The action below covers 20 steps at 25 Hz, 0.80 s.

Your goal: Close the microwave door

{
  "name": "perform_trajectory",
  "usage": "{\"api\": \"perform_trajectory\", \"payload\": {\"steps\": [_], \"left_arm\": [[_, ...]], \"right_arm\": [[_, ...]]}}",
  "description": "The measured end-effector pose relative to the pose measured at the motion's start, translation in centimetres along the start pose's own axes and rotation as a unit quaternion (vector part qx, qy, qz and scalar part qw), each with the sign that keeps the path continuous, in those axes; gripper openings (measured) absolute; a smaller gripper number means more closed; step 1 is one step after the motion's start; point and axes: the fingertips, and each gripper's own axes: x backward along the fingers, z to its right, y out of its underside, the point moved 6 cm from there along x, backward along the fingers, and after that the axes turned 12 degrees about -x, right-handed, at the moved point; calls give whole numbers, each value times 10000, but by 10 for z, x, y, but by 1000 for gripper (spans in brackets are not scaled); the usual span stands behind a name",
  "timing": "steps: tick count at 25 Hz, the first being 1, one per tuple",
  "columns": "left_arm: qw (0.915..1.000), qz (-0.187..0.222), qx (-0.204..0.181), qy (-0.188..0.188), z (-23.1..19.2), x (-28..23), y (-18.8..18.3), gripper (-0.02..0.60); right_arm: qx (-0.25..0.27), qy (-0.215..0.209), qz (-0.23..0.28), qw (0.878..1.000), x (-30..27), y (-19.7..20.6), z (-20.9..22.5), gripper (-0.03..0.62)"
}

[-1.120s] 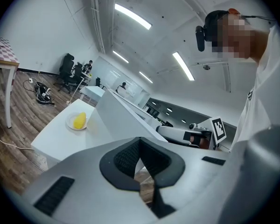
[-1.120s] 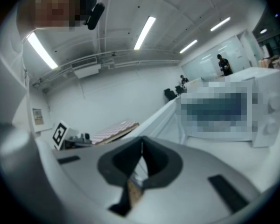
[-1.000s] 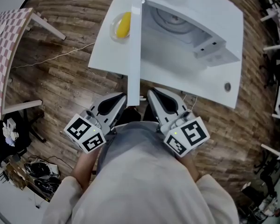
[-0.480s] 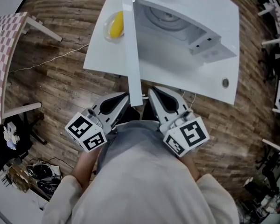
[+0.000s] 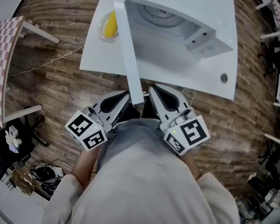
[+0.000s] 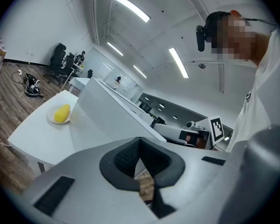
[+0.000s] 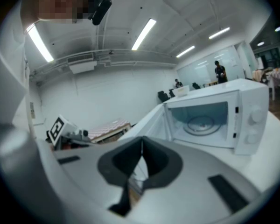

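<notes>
On the white table: microwave with its door wide open, swung out toward the person, free edge ending between the two grippers. Left gripper clenched and empty, held low by the torso, just left of the door edge. Right gripper likewise closed on nothing, just right of it. Plate with a yellow item sits left of the door. Wood plank floor, checked table far left, cables nearby.
</notes>
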Motion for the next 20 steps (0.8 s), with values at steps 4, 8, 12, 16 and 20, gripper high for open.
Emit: {"api": "perform_trajectory", "payload": {"steps": [4, 8, 12, 16, 20], "left_arm": [[10000, -39, -6, 71, 3, -6, 0, 14], [9998, -83, 30, 192, 6, -13, -1, 14], [9995, -74, 88, 305, 6, -20, -3, 14], [9992, -123, 41, 365, 8, -27, -5, 13], [9990, -148, 25, 428, 11, -34, -7, 14]], "right_arm": [[-19, 51, 36, 10000, 4, -2, 4, 23], [-43, 125, 73, 9999, 7, -4, 9, 23], [-80, 213, 96, 9997, 10, -5, 16, 23], [-155, 296, 134, 9994, 13, -8, 24, 23], [-208, 393, 158, 9989, 18, -11, 32, 23]]}}
